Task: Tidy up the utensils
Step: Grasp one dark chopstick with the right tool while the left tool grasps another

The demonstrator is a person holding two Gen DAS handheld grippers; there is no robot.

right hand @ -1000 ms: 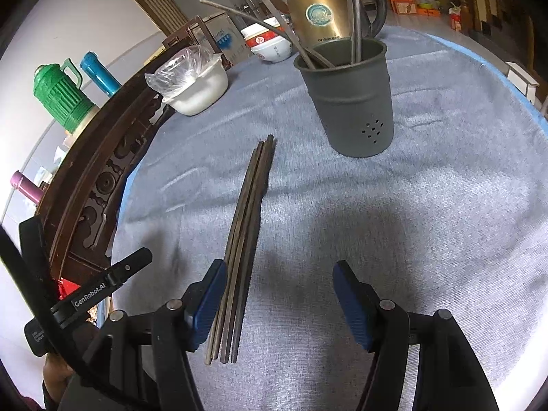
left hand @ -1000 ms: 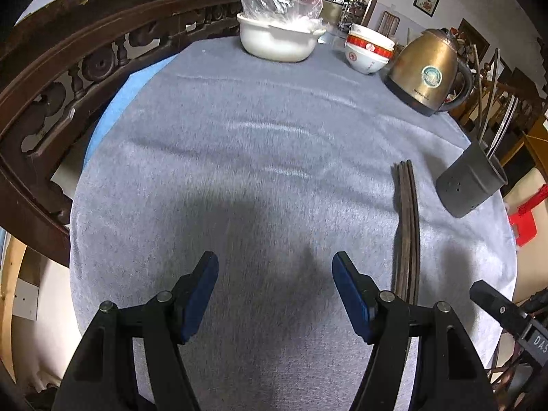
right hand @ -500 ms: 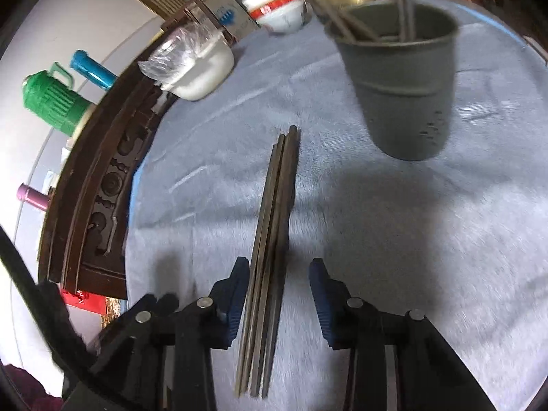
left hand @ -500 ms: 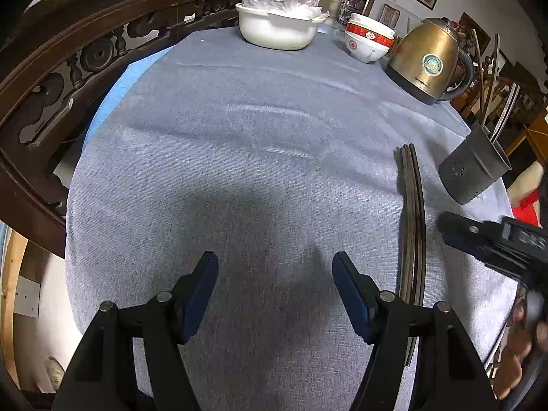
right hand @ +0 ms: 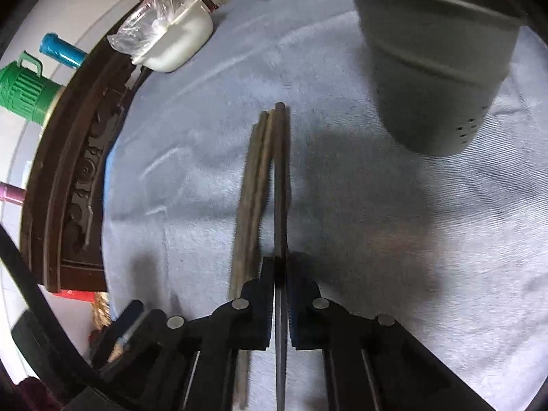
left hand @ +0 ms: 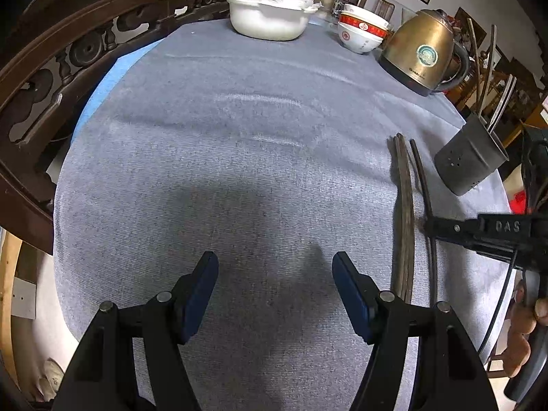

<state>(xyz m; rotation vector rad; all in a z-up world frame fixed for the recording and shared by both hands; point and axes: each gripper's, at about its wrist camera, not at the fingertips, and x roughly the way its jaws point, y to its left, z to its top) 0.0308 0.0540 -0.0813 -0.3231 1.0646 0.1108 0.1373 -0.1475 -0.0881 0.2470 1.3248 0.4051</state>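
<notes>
My right gripper [right hand: 281, 269] is closing tight on one dark chopstick [right hand: 280, 171]; its pads press on both sides of the stick. In the left wrist view this chopstick [left hand: 422, 181] stands apart from the others, with the right gripper [left hand: 428, 227] reaching in from the right. Two or three more brown chopsticks [right hand: 251, 191] [left hand: 404, 212] lie side by side on the grey cloth just left of it. A grey utensil holder [right hand: 435, 68] [left hand: 469, 166] with several utensils in it stands beyond them to the right. My left gripper [left hand: 275, 274] hangs open over bare cloth.
A white pot with a plastic bag [left hand: 270, 17], stacked red-and-white bowls [left hand: 361, 32] and a brass kettle [left hand: 423, 54] line the far edge. A carved wooden chair back [left hand: 51, 78] curves along the left. A hand [left hand: 524, 328] holds the right gripper at the table's right edge.
The right gripper moved in over the chopsticks and shut on the rightmost one, which now sits apart from the bundle. The left gripper stayed open and still.
</notes>
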